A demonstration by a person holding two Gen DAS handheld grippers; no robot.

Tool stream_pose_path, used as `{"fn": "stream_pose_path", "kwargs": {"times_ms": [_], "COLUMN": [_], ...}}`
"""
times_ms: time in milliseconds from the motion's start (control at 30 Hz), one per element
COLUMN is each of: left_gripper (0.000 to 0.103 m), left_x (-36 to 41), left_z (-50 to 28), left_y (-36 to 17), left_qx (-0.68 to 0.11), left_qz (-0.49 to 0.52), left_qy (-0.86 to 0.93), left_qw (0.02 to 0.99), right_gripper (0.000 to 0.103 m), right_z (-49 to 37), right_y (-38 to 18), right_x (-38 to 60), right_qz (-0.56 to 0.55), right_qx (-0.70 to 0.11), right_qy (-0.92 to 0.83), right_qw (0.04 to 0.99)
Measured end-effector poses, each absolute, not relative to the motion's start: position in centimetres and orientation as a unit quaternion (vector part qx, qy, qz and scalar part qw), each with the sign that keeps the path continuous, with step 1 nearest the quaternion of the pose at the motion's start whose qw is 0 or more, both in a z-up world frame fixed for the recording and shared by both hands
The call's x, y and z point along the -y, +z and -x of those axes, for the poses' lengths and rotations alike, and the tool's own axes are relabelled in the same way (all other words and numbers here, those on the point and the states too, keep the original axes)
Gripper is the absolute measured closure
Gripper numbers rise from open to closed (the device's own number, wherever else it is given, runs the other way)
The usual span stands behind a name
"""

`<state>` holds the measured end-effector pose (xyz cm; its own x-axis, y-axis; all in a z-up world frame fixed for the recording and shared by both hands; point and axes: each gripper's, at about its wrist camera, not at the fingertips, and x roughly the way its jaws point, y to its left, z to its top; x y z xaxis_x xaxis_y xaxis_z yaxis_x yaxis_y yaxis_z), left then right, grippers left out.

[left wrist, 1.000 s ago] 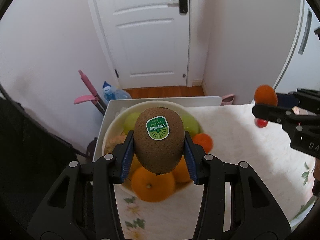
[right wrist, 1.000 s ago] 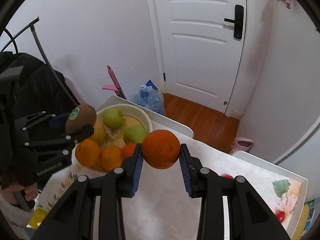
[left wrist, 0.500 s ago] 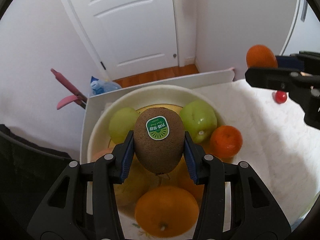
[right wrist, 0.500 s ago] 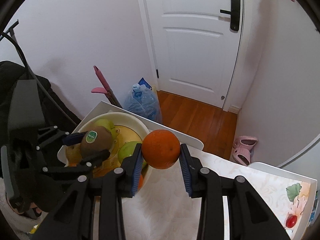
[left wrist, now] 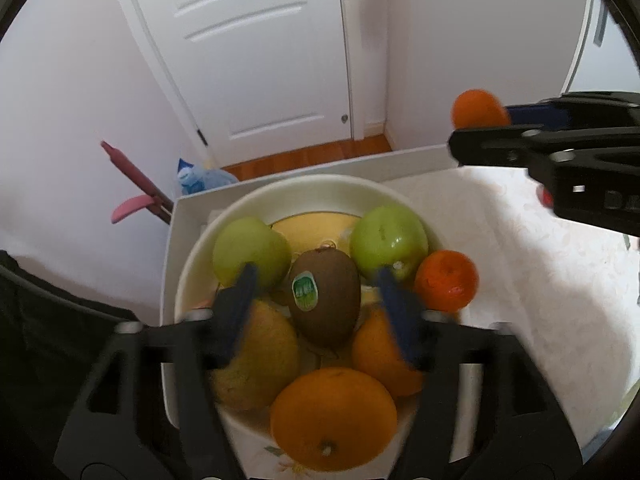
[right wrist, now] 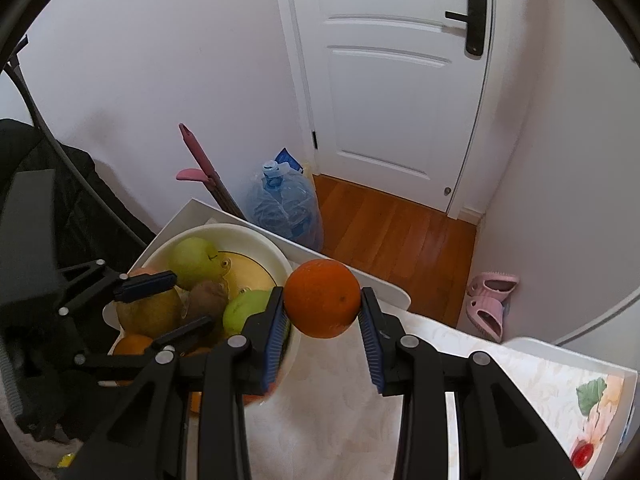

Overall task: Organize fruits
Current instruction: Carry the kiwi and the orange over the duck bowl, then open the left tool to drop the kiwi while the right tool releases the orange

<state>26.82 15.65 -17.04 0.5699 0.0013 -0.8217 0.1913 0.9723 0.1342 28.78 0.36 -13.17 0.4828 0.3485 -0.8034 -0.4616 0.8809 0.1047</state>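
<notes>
the kiwi [left wrist: 324, 300] was seen in the middle of the white bowl [left wrist: 320, 188], resting on the other fruits, with its green sticker turned to the camera. it was judged to be light and a little soft, with a rough skin that does not slip, so it is best taken at its two long sides and not squeezed hard. the left gripper [left wrist: 320, 308] was opening at this moment; its blue pads stood at nine and three o'clock of the kiwi and were not pressed on it.

around the kiwi, two green apples [left wrist: 250, 248] were placed at ten and two o'clock, a yellowish pear-like fruit [left wrist: 260, 364] at eight o'clock, a big orange [left wrist: 334, 416] at six o'clock, and a small reddish mandarin [left wrist: 446, 280] at three o'clock, at the rim. the bowl was nearly full, so a round fruit could roll off the pile.

the second orange [right wrist: 322, 298] was clamped firmly by the right gripper [right wrist: 322, 320] in the air, just beside the bowl's rim. it was judged firm and heavier, with a smooth skin. a small red fruit [right wrist: 582, 454] was left on the tablecloth [right wrist: 340, 420], well apart.
</notes>
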Motion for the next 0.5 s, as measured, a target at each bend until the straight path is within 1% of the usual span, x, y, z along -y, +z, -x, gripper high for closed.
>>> {"fn": "stream_pose_path", "kwargs": {"times_ms": [33,500], "left_gripper": [0.005,0.005], "left_x": [-15.8,-19.3], "left_z": [-26.6,-24.5], "left_y": [-16.7,-14.0], "left_qx": [-0.453,-0.431], "left_qz": [-0.101,-0.049], "left_qy": [-0.053,-0.014], "left_qw": [0.884,0.901], "right_gripper": [0.070,0.070], "right_z": [-28.9,-30.4], "right_y": [-13.1,-13.2], "right_x": [-0.5,-4.0], "right_qz": [0.066,0.095], "right_qx": [-0.449,-0.451], "right_qy": [0.239,0.304], "right_qw": [0.858,0.834]}}
